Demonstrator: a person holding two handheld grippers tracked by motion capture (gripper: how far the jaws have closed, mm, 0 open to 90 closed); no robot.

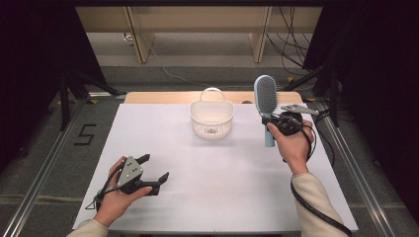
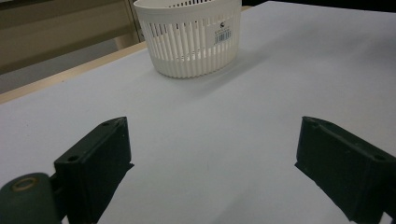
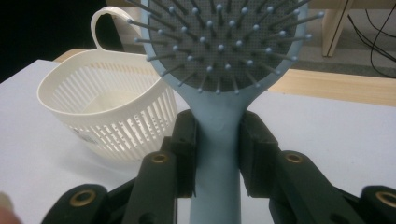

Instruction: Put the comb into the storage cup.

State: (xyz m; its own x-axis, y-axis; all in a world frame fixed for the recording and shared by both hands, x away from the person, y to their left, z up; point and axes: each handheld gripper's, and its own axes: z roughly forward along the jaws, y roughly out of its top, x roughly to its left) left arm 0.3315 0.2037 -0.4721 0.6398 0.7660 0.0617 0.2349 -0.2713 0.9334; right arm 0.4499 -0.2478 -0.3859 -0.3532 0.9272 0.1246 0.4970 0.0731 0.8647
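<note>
White surface (image 1: 222,197): my right claw (image 1: 272,120) clamps the hairbrush (image 1: 266,94) upright, basket (image 1: 212,118) just left of it; drop-in remains. Left claw (image 1: 154,169) gapes, empty.

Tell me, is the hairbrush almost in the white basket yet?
Partway. Done: the right gripper has shut on the blue hairbrush by its handle and holds it upright above the table. In hand: the brush is beside the white basket, to its right, not over it. Left: probably moving it over and putting it inside. The left gripper waits open, holding nothing.
</note>
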